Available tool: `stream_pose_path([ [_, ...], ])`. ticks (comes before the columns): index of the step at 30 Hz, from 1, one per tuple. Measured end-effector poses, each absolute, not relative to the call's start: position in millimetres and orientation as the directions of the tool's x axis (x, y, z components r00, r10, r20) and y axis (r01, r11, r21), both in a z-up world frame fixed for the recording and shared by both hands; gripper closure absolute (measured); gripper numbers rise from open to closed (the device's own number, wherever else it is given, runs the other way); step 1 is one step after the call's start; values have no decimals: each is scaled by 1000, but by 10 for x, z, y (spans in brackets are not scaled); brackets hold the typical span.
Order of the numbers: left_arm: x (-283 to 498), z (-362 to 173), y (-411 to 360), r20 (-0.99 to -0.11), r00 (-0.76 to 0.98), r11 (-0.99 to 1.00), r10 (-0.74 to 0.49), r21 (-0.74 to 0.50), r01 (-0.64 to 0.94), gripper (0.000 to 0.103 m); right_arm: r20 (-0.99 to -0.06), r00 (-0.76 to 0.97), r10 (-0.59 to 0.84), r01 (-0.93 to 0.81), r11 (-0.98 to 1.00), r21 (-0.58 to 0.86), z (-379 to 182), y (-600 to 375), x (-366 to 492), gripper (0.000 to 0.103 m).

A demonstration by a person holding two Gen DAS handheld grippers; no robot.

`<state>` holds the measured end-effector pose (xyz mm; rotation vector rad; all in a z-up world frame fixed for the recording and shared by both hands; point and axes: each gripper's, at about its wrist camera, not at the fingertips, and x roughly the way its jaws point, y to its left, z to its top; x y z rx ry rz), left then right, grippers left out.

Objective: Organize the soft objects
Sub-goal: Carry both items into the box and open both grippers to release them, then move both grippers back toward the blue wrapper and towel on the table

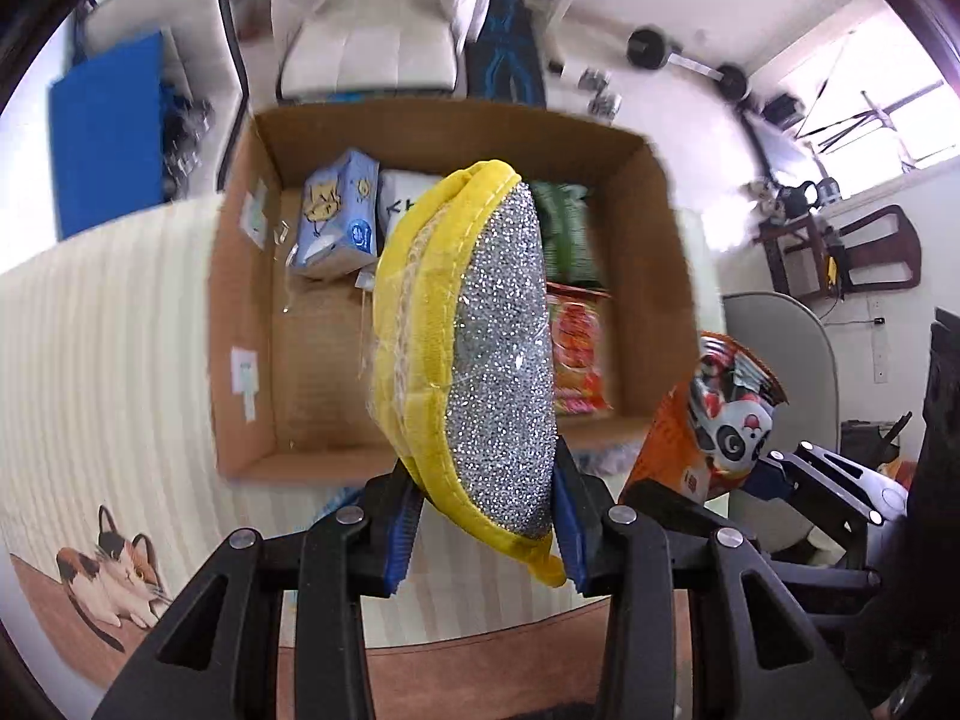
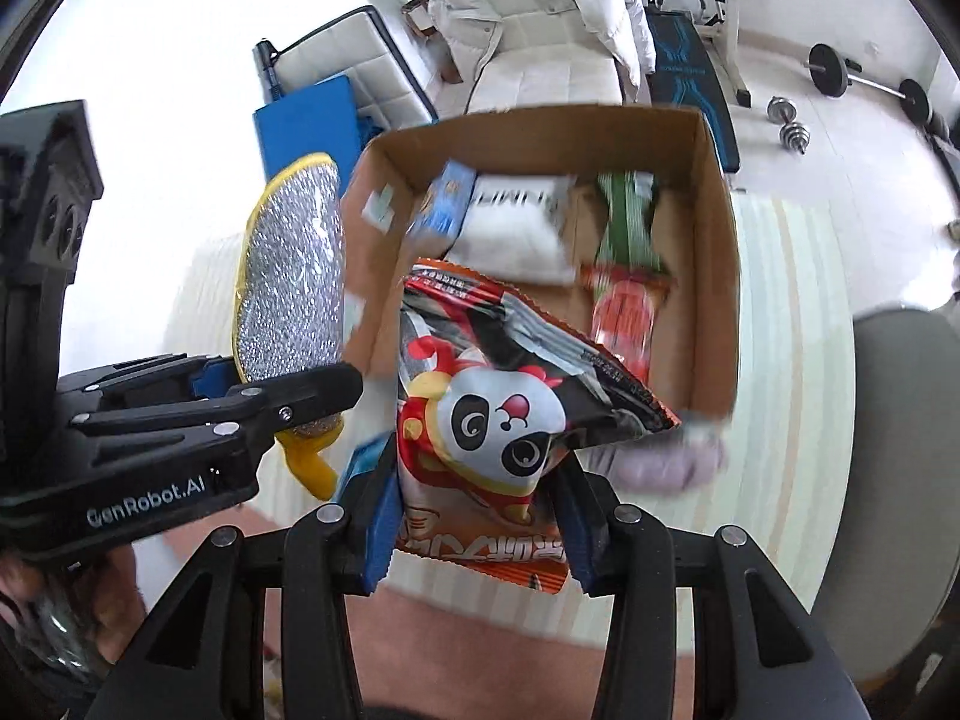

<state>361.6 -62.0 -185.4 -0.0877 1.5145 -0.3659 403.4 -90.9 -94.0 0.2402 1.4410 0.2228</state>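
My left gripper (image 1: 485,531) is shut on a yellow scrub sponge with a silver glitter face (image 1: 480,348) and holds it upright above the open cardboard box (image 1: 240,324). The sponge also shows in the right wrist view (image 2: 291,276), left of the box (image 2: 717,252). My right gripper (image 2: 477,531) is shut on an orange snack bag with a panda print (image 2: 498,414), held over the box's near edge; the bag appears in the left wrist view (image 1: 714,414) at right. The box holds a blue tissue pack (image 1: 336,216), a white pack (image 2: 516,228), a green packet (image 2: 627,222) and a red packet (image 2: 624,312).
The box sits on a striped cream mat (image 1: 108,360) with a cat picture (image 1: 114,576). A lilac soft item (image 2: 672,465) lies by the box's near right corner. A white chair with a coat (image 2: 540,18), a blue pad (image 2: 306,126) and weights (image 2: 834,72) stand behind.
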Motion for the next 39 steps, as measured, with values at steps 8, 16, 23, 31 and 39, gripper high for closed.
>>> stream_pose_path([
  [8, 4295, -2655, -714, -940, -234, 950, -247, -282, 131, 67, -953, -65, 296, 11, 955, 296, -1923, -876, 4852, 55],
  [16, 4287, -3079, -809, -922, -342, 959, -184, -245, 143, 59, -948, -211, 239, -6, 969, 246, -2497, -784, 4975, 54],
  [23, 4200, -2955, -704, -948, -265, 966, -175, -217, 138, 33, -960, -204, 192, 0, 980, 197, -2489, -829, 4981, 6],
  [31, 4069, -2531, -564, -979, -145, 972, -143, -166, 163, 9, -993, -101, 62, -19, 998, 64, -2122, -900, 4940, 0],
  [39, 3855, -1983, -370, -992, 85, 988, -89, -77, 134, 4, -1000, 20, 23, 11, 1000, 24, -1650, -925, 4720, 0],
])
